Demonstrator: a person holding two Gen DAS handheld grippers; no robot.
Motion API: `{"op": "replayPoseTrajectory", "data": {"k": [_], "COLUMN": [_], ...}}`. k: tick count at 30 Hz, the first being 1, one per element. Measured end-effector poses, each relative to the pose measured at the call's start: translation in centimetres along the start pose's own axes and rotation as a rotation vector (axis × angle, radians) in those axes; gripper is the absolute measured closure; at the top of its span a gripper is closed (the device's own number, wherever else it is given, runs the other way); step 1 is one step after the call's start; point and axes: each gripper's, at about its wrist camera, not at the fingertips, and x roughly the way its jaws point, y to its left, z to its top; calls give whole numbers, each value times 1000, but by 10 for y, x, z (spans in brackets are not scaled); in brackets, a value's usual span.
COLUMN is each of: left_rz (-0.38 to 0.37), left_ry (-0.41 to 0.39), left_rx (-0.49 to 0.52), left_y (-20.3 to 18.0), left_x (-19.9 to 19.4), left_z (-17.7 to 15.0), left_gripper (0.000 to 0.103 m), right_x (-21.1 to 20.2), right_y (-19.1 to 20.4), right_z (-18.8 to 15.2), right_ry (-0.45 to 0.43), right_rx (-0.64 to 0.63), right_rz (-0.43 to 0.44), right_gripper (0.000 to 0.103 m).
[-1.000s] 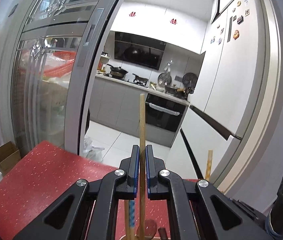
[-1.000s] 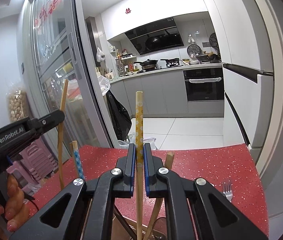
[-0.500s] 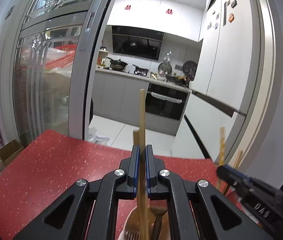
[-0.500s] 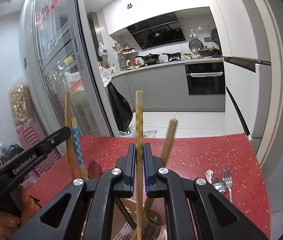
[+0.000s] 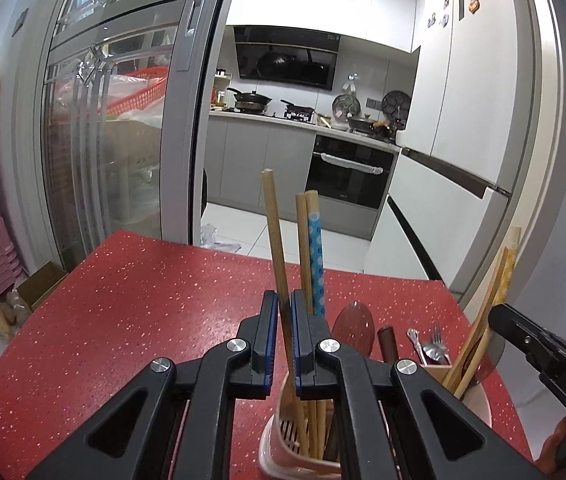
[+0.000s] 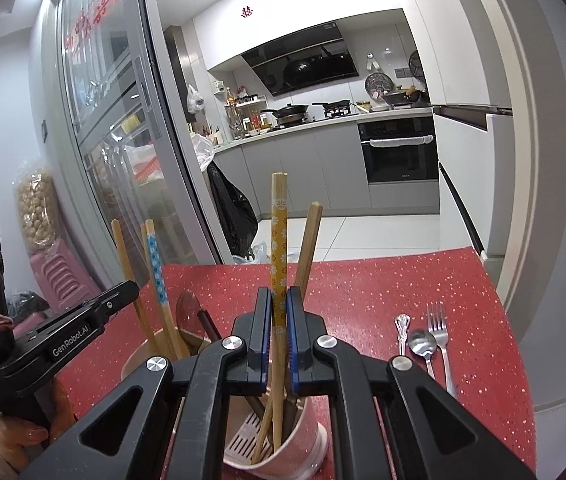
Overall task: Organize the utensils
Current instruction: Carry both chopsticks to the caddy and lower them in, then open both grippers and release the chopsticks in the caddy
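Observation:
My left gripper is shut on a plain wooden chopstick whose lower end stands inside a pink utensil cup below it. Two more chopsticks, one with a blue pattern, stand in that cup. My right gripper is shut on a yellow flowered chopstick whose tip sits in a second pink cup with another wooden chopstick. The left gripper also shows in the right wrist view, the right one in the left wrist view.
Both cups stand on a red speckled table. A fork and two spoons lie on it at the right. A dark red spoon and a brown handle stick up from the left cup. Sliding glass door behind.
Both grippers have moved down with their chopsticks. The chopstick ends now sit inside the cups, and the cups and cutlery have come into view.

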Motion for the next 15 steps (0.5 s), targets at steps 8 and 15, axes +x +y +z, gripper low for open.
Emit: {"op": "replayPoseTrajectory", "data": {"k": [8,15], "left_rz": [17,33], "left_ry": [41,61], "left_rx": [15,10], "left_y": [-1,2], "left_x": [-5,-16], "left_z": [-3,-3], "left_gripper": [74,74], "right_x": [-3,-1], "right_y": [0,-4], "right_z": [-4,-3], "right_ry": [42,109], "right_rx": [-4,19], "right_rz": [-4,29], "right_gripper": [95,86]}}
